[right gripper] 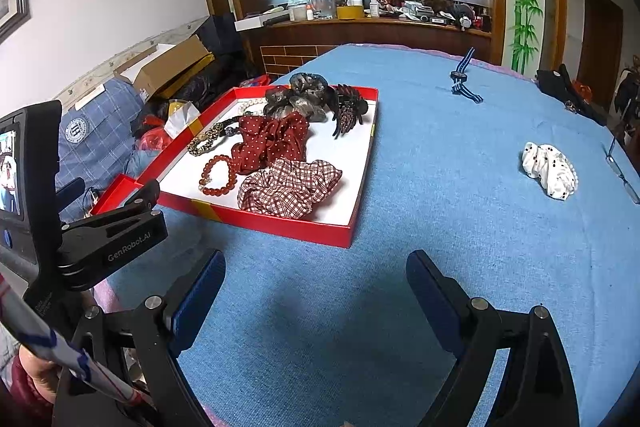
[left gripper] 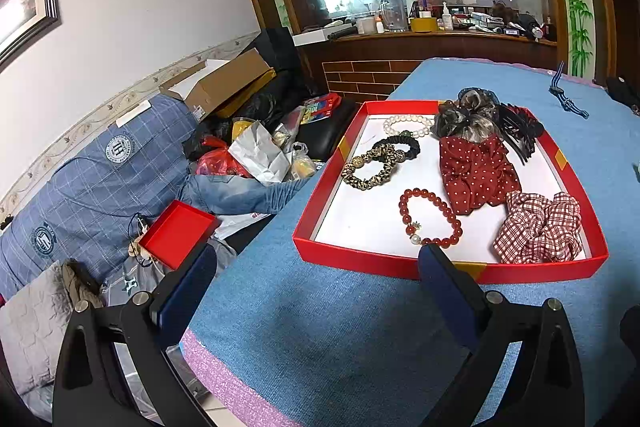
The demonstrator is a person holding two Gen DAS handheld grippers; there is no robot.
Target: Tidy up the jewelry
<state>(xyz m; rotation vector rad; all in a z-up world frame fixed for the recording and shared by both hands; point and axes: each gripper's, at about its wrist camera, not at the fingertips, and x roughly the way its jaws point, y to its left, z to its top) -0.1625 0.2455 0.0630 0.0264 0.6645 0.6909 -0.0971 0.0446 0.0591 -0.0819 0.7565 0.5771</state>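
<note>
Toward the left edge of the blue-covered tabletop (right gripper: 420, 155) sits a shallow red tray (left gripper: 320, 243) with a white floor, and most of the jewelry and hair pieces lie inside it. Against the tray's near wall is a red beaded bracelet (left gripper: 430, 223), with a red-and-white checked scrunchie (left gripper: 538, 227) beside it in the near right corner. Behind those lies a dark red polka-dot scrunchie (left gripper: 476, 175), touching the checked one. On the tray's left side a leopard-print hair tie (left gripper: 370, 167) overlaps a black hair tie (left gripper: 404, 143), and a white pearl bracelet (left gripper: 406, 125) lies just beyond them. At the far end a dark sheer scrunchie (left gripper: 464, 115) is bunched against a black claw clip (left gripper: 520, 135).

Out on the open cloth, well apart from the tray, a white scrunchie with dark dots (right gripper: 550, 169) rests near the right edge, and a blue-and-white striped strap (right gripper: 464, 79) lies toward the far edge.

Both tongs hover over the near edge of the tabletop. The left tongs (left gripper: 320, 267) are spread wide and hold nothing, their right finger close to the tray's near wall in the left wrist view. The right tongs (right gripper: 316, 275) are also spread wide and empty, above bare cloth in front of the tray's near right corner.

Beyond the left edge a pile of clothes, bags and a cardboard box (left gripper: 224, 83) is heaped.
</note>
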